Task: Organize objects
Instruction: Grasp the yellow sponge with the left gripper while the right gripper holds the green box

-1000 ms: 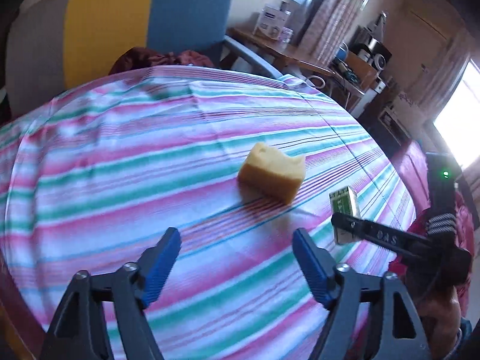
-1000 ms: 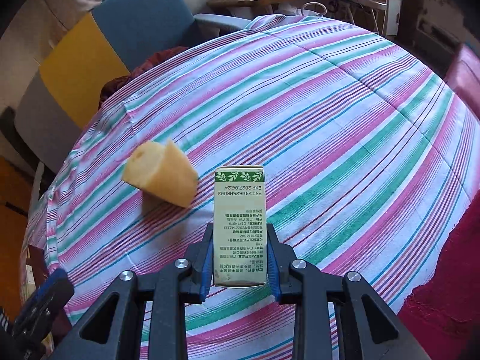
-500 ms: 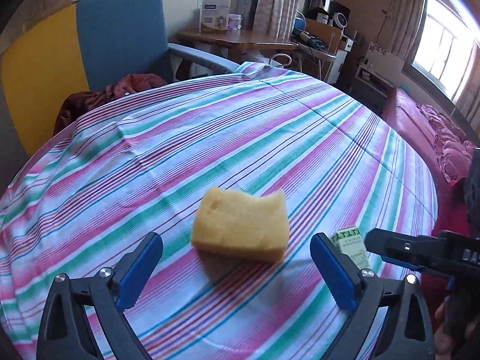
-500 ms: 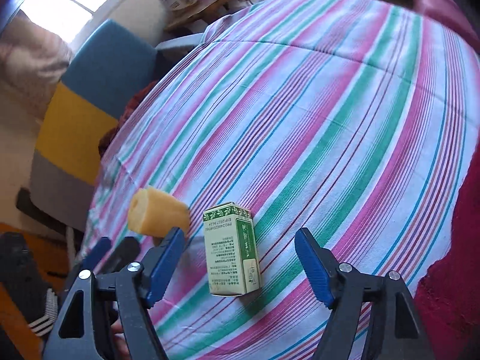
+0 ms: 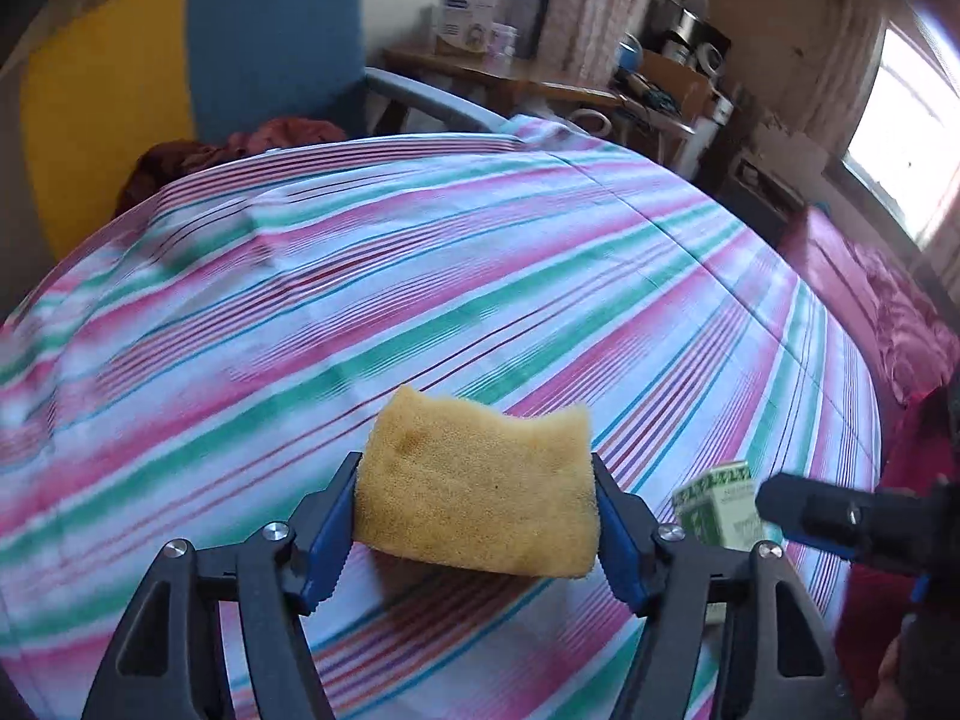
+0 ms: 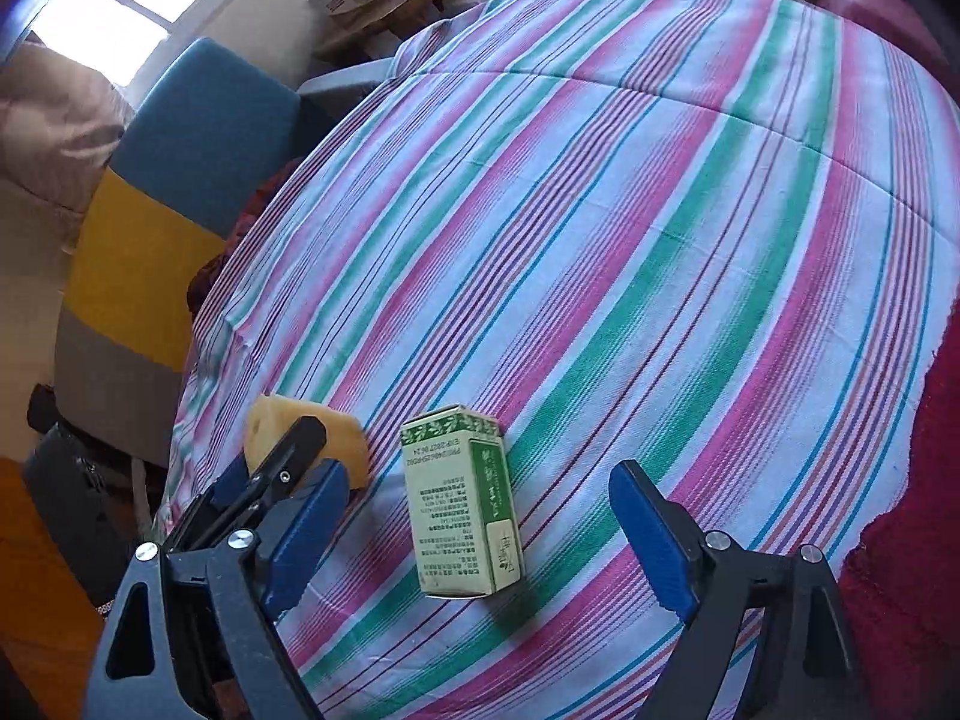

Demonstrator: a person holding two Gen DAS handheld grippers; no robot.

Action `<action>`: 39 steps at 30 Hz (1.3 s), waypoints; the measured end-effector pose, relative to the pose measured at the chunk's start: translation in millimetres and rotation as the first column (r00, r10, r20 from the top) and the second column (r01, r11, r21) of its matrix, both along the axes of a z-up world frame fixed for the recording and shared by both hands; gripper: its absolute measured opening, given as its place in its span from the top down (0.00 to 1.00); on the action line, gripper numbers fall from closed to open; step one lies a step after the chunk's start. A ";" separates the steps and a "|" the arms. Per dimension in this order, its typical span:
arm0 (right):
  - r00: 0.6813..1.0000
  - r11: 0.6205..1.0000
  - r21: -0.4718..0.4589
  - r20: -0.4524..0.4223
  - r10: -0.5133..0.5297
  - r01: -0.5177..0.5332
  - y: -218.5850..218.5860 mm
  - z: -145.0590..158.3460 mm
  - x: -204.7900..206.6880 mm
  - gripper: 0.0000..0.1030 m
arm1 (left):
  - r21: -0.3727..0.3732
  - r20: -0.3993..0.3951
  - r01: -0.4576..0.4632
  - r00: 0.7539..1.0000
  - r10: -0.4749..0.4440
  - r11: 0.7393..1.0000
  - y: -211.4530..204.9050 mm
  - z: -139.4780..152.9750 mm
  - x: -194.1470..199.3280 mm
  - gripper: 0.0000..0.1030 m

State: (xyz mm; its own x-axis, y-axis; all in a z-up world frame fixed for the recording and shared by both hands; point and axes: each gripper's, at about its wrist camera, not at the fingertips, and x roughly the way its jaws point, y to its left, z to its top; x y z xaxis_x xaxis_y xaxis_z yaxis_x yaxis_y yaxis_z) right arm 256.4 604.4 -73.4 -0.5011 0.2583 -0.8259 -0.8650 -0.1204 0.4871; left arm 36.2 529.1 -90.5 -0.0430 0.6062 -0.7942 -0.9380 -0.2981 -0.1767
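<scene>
On the striped tablecloth (image 5: pixel 480 276), the left gripper (image 5: pixel 474 516) closes on a yellow sponge (image 5: pixel 480 498), pads at both ends, seemingly to lift it. At its three o'clock, the right gripper (image 6: pixel 480 534) widens around a green carton (image 6: pixel 462 504), untouched and apparently just set down.

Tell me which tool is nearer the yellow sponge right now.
Left. The left tool straddles the sponge, jaws closing against its sides. The right tool is opening around the green box beside it.
</scene>
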 end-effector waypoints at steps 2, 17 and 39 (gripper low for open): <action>0.999 0.999 0.038 0.031 0.016 -0.017 -2.6 4.9 -5.2 0.14 | 0.002 -0.009 -0.062 0.998 0.062 0.998 -27.2 1.2 -5.7 0.32; 0.948 0.977 0.146 0.299 0.105 -0.154 -14.0 10.8 -25.7 0.07 | 0.086 0.018 -0.230 0.973 0.229 0.969 -189.7 21.1 2.7 0.31; 0.868 0.950 0.114 0.449 0.213 -0.292 -25.2 -12.9 -50.3 0.71 | 0.181 -0.079 -0.521 0.837 0.541 0.834 -303.6 70.9 -22.9 0.31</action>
